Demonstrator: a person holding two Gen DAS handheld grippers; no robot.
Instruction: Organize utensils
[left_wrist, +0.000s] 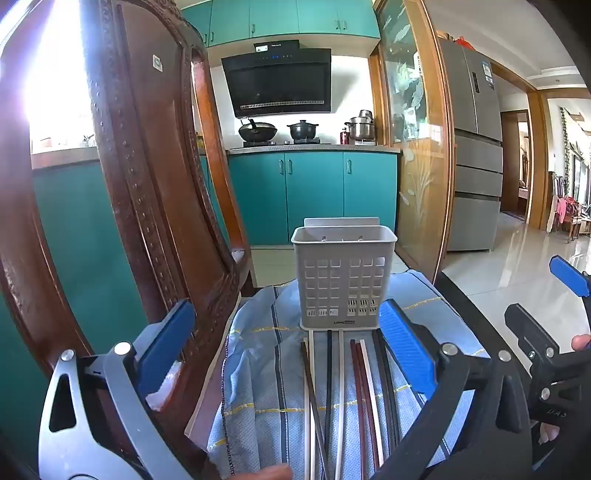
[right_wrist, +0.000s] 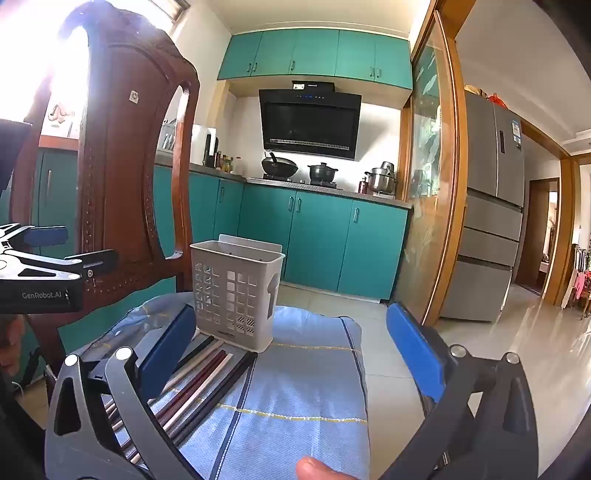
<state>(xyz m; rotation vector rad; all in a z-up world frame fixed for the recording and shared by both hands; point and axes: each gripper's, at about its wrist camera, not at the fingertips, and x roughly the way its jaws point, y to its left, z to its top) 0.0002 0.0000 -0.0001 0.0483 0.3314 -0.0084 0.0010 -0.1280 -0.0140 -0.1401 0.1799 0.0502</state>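
A grey perforated utensil holder stands upright and empty on a blue striped cloth. Several chopsticks, black, white and dark red, lie side by side on the cloth in front of it. My left gripper is open above the chopsticks, holding nothing. In the right wrist view the holder is ahead left and the chopsticks lie by the left finger. My right gripper is open and empty over the cloth, to the right of the chopsticks.
A carved dark wooden chair back rises close on the left. The cloth covers a small surface whose edges drop to a tiled floor. Teal kitchen cabinets, a stove with pots and a grey fridge are behind.
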